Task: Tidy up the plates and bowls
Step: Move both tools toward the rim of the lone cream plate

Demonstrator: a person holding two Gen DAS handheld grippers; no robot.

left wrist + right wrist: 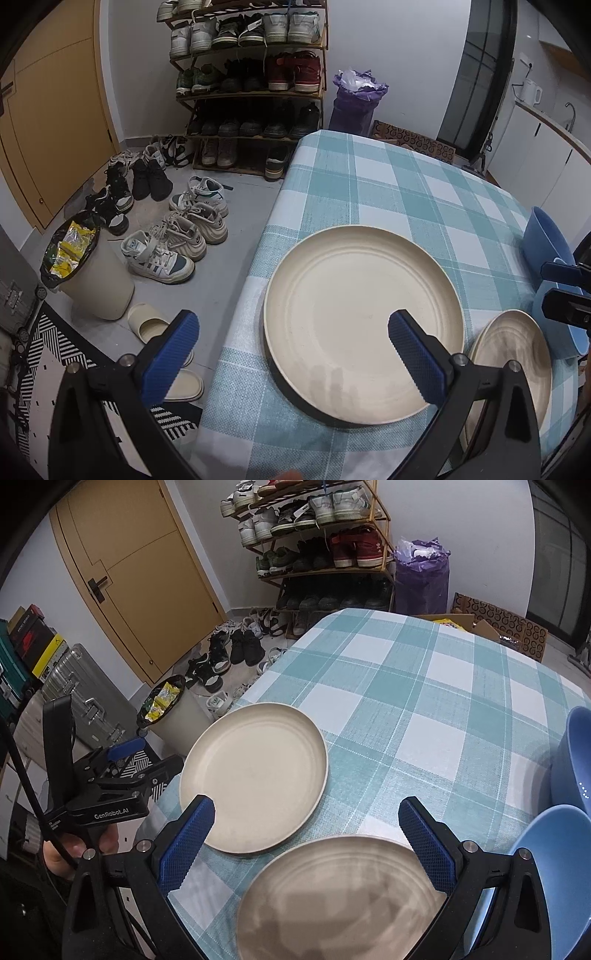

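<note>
Two cream plates lie on the checked tablecloth. One cream plate lies near the table's left edge. A second cream plate lies to its right, closer to me. Two blue bowls stand at the right: one farther back, one nearer. My left gripper is open and empty, straddling the first plate's left rim from above. It also shows in the right wrist view. My right gripper is open and empty above the second plate's far rim.
The table drops off at its left edge. Below on the floor are a bin, slippers and several shoes. A shoe rack and a purple bag stand behind.
</note>
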